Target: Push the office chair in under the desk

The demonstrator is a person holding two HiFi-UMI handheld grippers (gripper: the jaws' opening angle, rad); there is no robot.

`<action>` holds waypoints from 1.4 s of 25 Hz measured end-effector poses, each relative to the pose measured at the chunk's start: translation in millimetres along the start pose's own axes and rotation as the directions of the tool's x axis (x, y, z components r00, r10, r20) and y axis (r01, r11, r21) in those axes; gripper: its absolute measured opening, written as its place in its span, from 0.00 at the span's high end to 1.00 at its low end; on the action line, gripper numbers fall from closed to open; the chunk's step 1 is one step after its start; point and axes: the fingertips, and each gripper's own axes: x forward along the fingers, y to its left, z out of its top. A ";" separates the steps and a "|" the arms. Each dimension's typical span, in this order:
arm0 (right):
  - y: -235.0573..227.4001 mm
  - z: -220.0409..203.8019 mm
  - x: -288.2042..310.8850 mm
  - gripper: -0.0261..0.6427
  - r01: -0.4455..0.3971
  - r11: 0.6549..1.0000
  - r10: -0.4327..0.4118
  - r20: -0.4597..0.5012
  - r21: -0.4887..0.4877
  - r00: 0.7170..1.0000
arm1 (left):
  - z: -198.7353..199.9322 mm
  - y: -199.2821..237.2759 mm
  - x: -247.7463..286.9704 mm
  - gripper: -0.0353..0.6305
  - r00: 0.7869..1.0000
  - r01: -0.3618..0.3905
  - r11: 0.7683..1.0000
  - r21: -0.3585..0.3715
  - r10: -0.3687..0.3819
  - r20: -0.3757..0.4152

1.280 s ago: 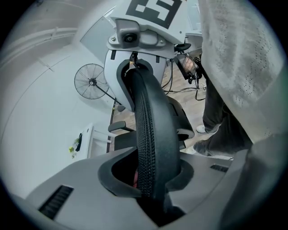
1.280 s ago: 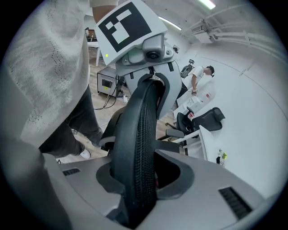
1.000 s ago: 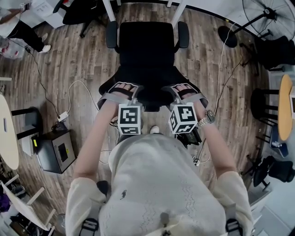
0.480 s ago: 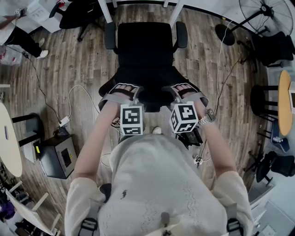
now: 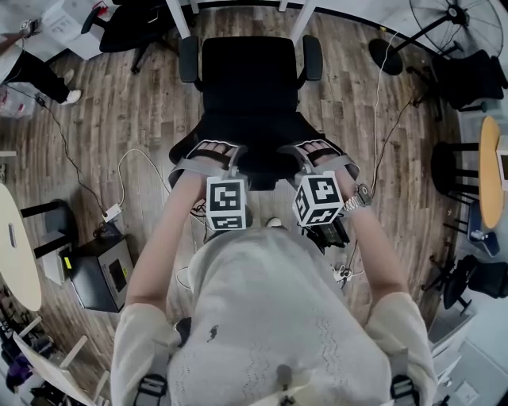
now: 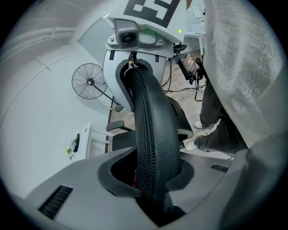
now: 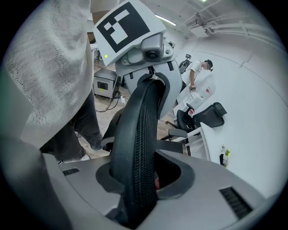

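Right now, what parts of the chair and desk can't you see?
1. Base of the office chair: head view, hidden under its seat and backrest.
2. Desktop: head view, cut off by the top edge; only two white desk legs show.
3. Pads of the left gripper and right gripper: mostly covered by the backrest they clamp in both gripper views. In the head view they are behind the marker cubes.

Floor fan (image 5: 456, 22), black box (image 5: 99, 273), white power strip (image 5: 112, 212), wood floor (image 5: 119, 119)

Bright, even light, soft shadows; fisheye-bent edges, black corners in both gripper views; office chair (image 6: 150, 134) mesh sharp.
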 end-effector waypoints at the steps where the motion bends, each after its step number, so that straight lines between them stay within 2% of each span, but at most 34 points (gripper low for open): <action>1: -1.9 0.8 2.0 0.76 0.000 1.000 0.000 -0.003 0.002 1.000 | -2.3 1.8 0.7 0.76 1.000 -0.002 1.000 0.002 0.002 0.002; 7: -17.6 -2.3 11.3 0.77 0.010 1.000 -0.010 -0.033 0.006 0.999 | -9.5 19.9 6.0 0.76 0.999 -0.044 0.999 0.004 0.044 0.026; 35: -68.9 1.6 37.9 0.76 0.015 0.999 -0.014 -0.043 0.044 0.999 | -41.5 65.3 21.3 0.77 0.998 -0.048 0.998 0.026 0.047 0.040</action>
